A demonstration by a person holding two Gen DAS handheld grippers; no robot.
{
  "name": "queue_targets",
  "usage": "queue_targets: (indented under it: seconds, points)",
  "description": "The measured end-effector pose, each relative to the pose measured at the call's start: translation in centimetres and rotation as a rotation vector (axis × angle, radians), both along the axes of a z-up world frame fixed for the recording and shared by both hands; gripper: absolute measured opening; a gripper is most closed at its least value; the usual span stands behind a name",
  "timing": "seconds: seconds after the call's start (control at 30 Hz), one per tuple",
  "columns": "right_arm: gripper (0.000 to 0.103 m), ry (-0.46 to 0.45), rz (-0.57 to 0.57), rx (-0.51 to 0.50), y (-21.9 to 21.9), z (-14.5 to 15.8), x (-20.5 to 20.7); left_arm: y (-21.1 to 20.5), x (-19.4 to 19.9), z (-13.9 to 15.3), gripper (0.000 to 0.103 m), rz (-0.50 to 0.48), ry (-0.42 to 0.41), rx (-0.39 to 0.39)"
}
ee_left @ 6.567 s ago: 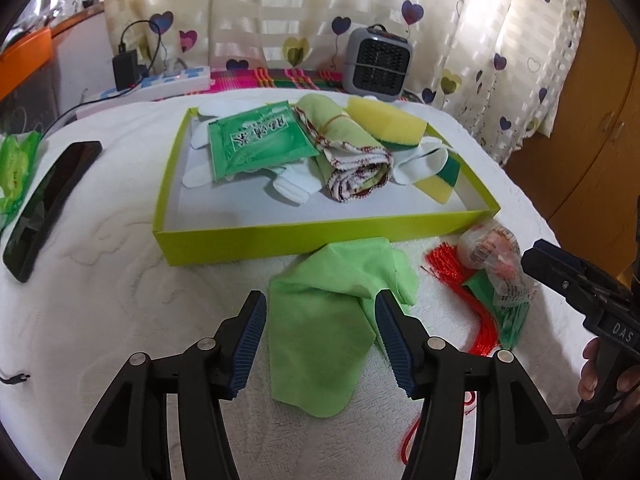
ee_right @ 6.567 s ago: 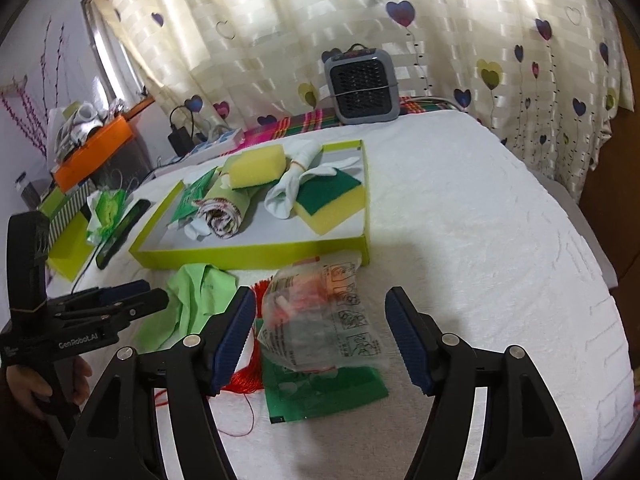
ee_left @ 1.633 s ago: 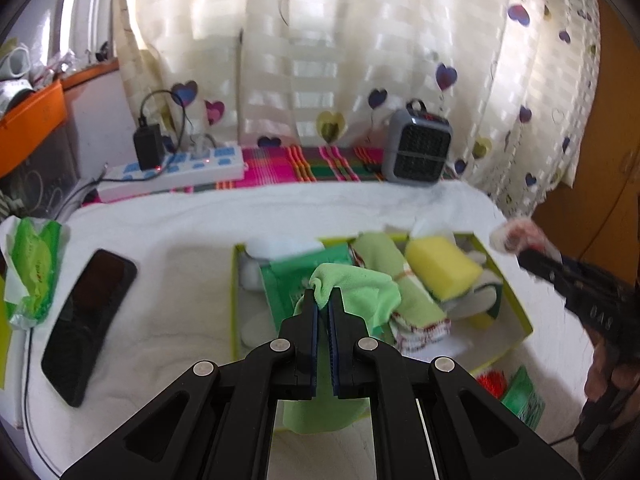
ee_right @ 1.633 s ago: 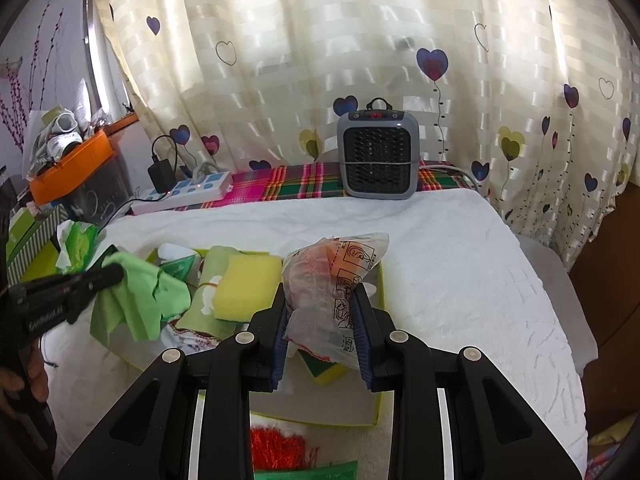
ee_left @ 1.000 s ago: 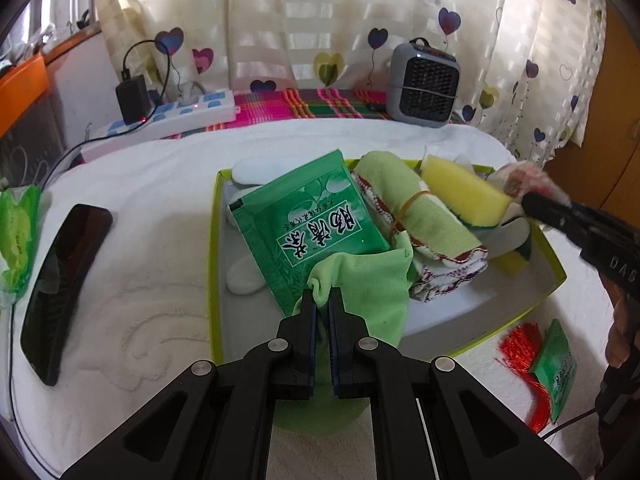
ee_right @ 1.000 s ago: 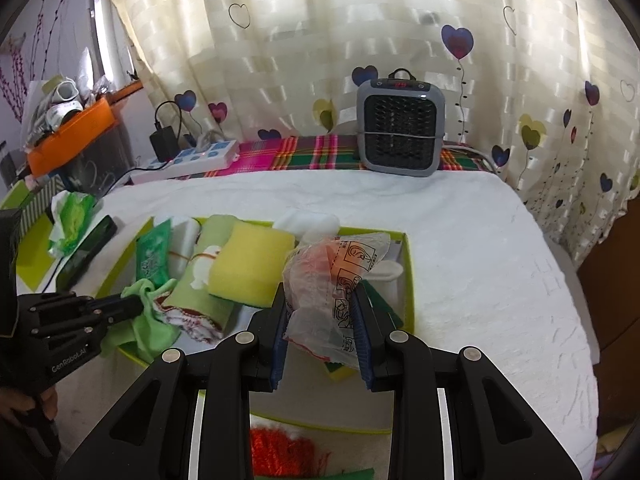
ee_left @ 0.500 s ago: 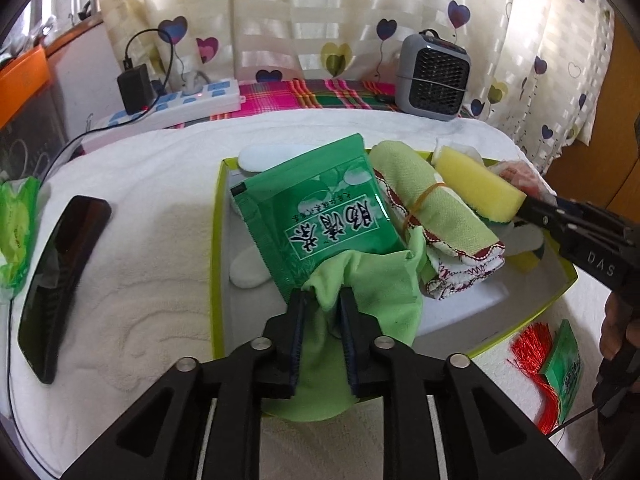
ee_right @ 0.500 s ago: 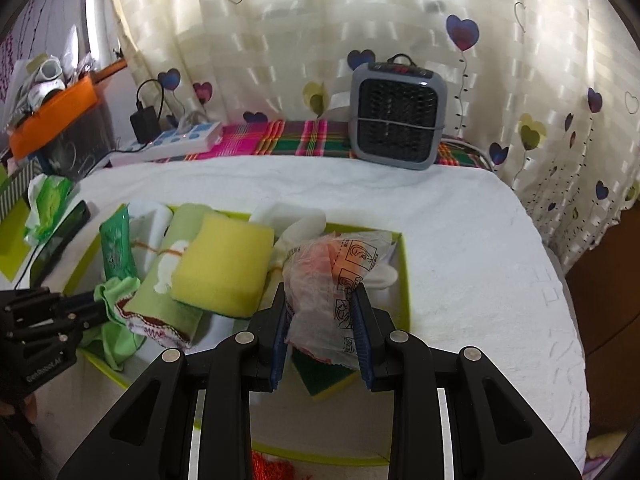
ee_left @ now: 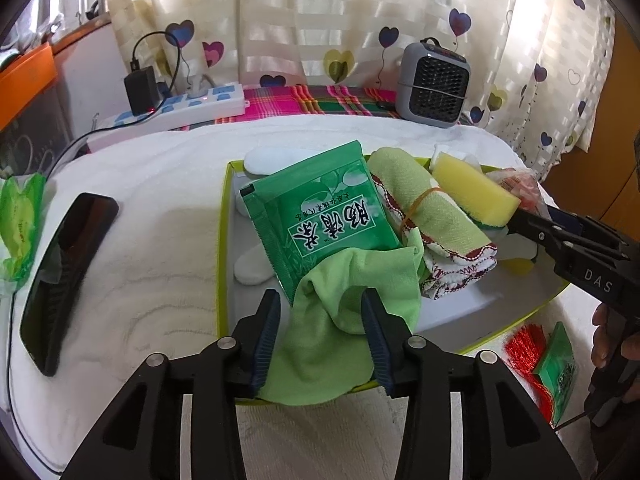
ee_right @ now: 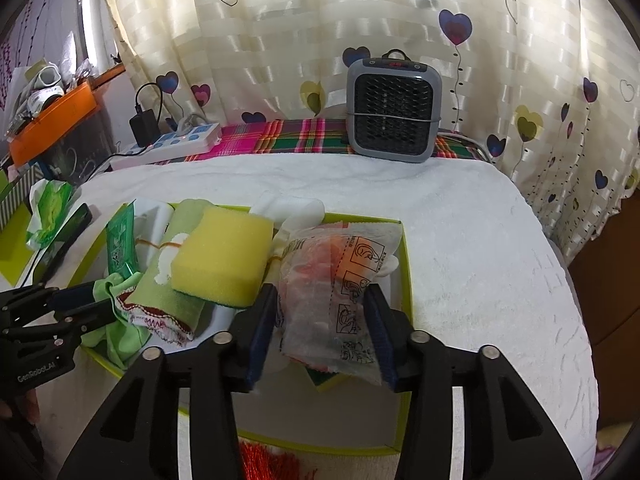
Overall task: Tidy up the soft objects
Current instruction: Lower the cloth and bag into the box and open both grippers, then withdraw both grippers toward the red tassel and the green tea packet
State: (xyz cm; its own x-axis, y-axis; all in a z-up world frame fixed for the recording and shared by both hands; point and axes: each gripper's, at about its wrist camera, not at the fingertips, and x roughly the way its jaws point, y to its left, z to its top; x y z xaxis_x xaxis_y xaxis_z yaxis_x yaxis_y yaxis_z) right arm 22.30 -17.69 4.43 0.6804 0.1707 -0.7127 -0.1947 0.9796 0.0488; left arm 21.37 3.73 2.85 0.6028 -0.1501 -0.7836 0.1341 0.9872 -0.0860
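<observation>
Green cloth droops over the tray's six-o'clock rim between the left gripper's just-parted jaws, while the right gripper, also just opening, frees the plastic bag at three o'clock; both should withdraw next.

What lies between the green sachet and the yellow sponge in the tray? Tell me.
A rolled green towel bound with a rubber band, lying between the green sachet and the yellow sponge; clearest in the left wrist view.
</observation>
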Motion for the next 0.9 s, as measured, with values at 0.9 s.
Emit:
queue_targets:
  seconds: [0.9]
  points:
    - [0.059,-0.068,-0.032,0.089,-1.5,1.7,-5.3,-0.6,-4.8,2.5,0.055,0.001,-0.063,-0.024]
